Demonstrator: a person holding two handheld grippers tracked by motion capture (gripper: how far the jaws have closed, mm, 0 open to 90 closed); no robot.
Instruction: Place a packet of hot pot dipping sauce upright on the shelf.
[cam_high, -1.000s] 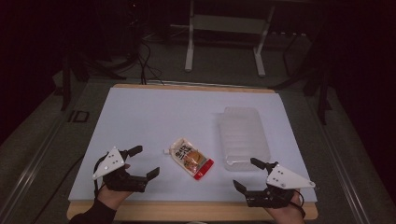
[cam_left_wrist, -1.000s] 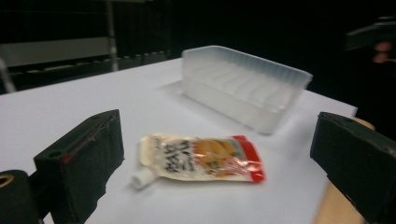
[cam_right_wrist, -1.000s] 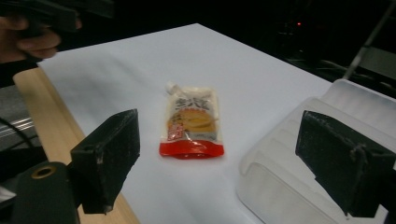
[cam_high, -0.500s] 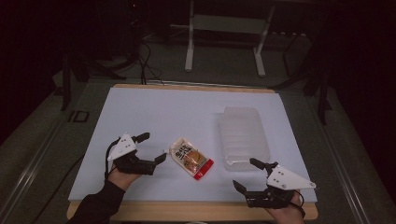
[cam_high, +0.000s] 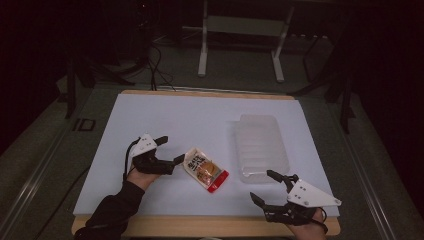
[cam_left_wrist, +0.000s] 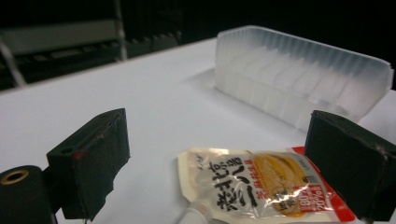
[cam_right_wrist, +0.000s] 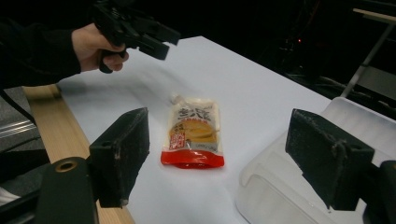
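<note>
Two wide-open, empty claws: the left claw should straddle the flat pouch squarely, low to the surface, while the right claw waits.

Pouch — Chinese characters, "180%" and "20%".

Dim lab, white-topped table, metal stand legs, floor cables

Bare white table lies open around the pouch; the clear tray stands near its right.
</note>
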